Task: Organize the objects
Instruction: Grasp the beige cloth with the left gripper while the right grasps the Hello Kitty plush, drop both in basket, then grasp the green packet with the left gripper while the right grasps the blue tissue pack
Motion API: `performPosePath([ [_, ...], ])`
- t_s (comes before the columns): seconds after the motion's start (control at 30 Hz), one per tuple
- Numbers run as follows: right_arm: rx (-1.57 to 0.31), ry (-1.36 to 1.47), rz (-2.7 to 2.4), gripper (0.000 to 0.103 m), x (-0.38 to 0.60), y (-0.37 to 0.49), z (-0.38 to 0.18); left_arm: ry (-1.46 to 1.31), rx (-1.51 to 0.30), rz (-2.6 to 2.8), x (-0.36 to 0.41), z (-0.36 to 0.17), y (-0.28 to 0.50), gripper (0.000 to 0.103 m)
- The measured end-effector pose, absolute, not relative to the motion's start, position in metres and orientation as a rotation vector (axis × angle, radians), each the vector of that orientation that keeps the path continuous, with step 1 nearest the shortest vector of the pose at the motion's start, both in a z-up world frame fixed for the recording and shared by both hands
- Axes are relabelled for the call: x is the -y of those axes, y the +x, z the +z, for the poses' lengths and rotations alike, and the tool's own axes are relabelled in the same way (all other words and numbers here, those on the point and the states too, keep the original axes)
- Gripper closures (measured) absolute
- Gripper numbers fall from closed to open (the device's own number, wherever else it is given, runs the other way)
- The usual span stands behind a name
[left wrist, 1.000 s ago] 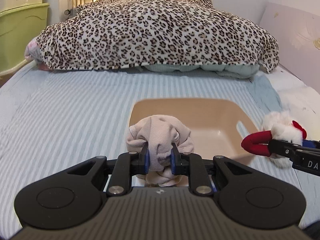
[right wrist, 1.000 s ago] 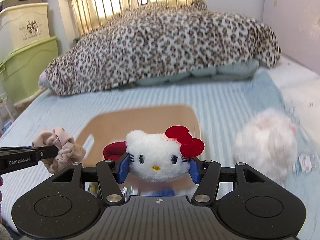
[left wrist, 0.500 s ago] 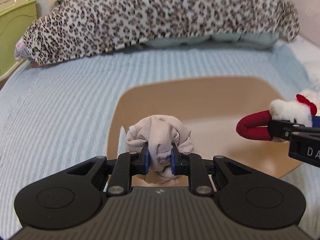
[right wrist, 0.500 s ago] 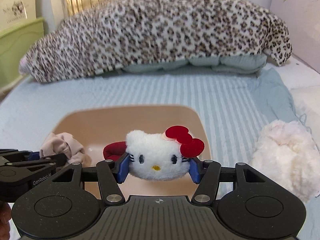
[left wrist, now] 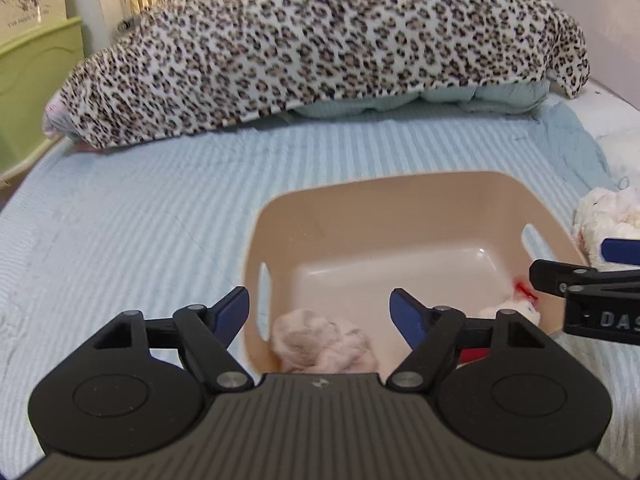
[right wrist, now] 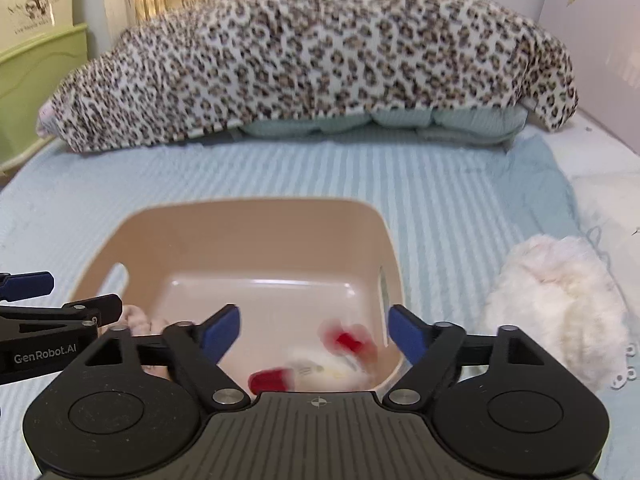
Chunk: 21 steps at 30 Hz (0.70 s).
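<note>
A beige plastic basket [left wrist: 400, 200] [right wrist: 256, 216] sits on the striped blue bedspread. My left gripper [left wrist: 319, 312] is open above its near left corner; the pink scrunchie [left wrist: 324, 344] lies in the basket below it and shows partly in the right wrist view [right wrist: 138, 316]. My right gripper [right wrist: 314, 330] is open above the near right corner; the white Hello Kitty plush with red bow [right wrist: 332, 360] lies blurred in the basket below it and peeks out in the left wrist view [left wrist: 510, 306].
A fluffy white plush [right wrist: 560, 304] [left wrist: 608, 212] lies on the bed right of the basket. A leopard-print blanket [left wrist: 320, 48] [right wrist: 312, 60] is heaped at the back. Green storage bins [left wrist: 36, 92] stand at far left.
Both grippers opened. The scrunchie dropped from the left gripper and the Hello Kitty plush dropped from the right gripper into the basket.
</note>
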State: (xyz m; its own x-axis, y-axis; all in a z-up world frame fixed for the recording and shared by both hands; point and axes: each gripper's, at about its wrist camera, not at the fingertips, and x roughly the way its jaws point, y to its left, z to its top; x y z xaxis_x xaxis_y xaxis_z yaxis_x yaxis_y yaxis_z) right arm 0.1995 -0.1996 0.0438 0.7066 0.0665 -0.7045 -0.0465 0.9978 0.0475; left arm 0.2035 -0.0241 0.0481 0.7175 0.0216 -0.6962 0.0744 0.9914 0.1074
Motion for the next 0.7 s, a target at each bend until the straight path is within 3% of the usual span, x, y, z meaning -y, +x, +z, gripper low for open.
performPosePath([
  [0.1,-0.761,0.028,0.077,0.0,0.2,0.182,0.058,0.147,-0.767,-0.023,0.022,0.058,0.189,0.016],
  [0.37,-0.802,0.005,0.117,0.0,0.203,0.142,0.064,0.132,-0.803,-0.023,0.002,0.058,0.151,0.016],
  [0.7,-0.918,-0.047,0.139,0.0,0.199,0.112,0.02,0.13,-0.922,-0.017,-0.014,0.015,0.13,0.016],
])
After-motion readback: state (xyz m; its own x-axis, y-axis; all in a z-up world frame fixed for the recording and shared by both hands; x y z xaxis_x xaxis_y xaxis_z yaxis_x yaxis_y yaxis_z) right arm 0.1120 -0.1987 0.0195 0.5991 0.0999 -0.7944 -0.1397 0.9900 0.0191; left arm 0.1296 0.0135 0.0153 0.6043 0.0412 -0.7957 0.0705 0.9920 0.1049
